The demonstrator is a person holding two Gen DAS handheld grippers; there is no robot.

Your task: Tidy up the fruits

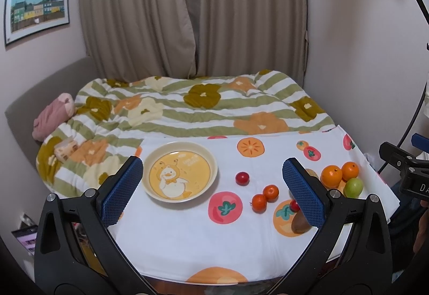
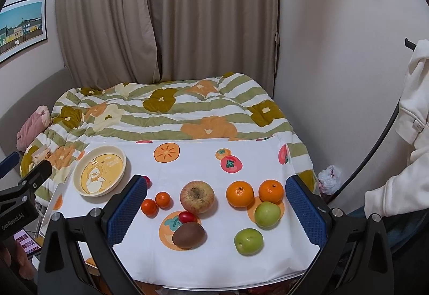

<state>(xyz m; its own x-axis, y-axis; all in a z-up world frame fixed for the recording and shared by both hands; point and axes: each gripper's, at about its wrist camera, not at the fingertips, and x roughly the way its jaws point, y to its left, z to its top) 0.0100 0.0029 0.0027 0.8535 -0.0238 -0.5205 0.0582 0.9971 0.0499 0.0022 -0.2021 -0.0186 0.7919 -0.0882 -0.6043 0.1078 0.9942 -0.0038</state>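
A cream plate with a yellow duck picture (image 1: 180,171) (image 2: 99,170) sits empty at the table's left. Fruit lies loose on the fruit-print cloth: an apple (image 2: 197,196), two oranges (image 2: 239,193) (image 2: 271,190), two green fruits (image 2: 267,214) (image 2: 248,241), a kiwi (image 2: 188,235), two small mandarins (image 2: 162,199) (image 2: 149,207) and cherry tomatoes (image 2: 187,216) (image 1: 242,178). My left gripper (image 1: 213,190) is open and empty above the table's left half. My right gripper (image 2: 217,210) is open and empty above the fruit.
The table is covered by a white cloth (image 2: 203,161) and stands against a bed with a flowered quilt (image 2: 166,110). Curtains (image 2: 166,13) hang behind. A phone (image 2: 26,240) lies low at the left. A white sleeve (image 2: 402,161) shows at the right.
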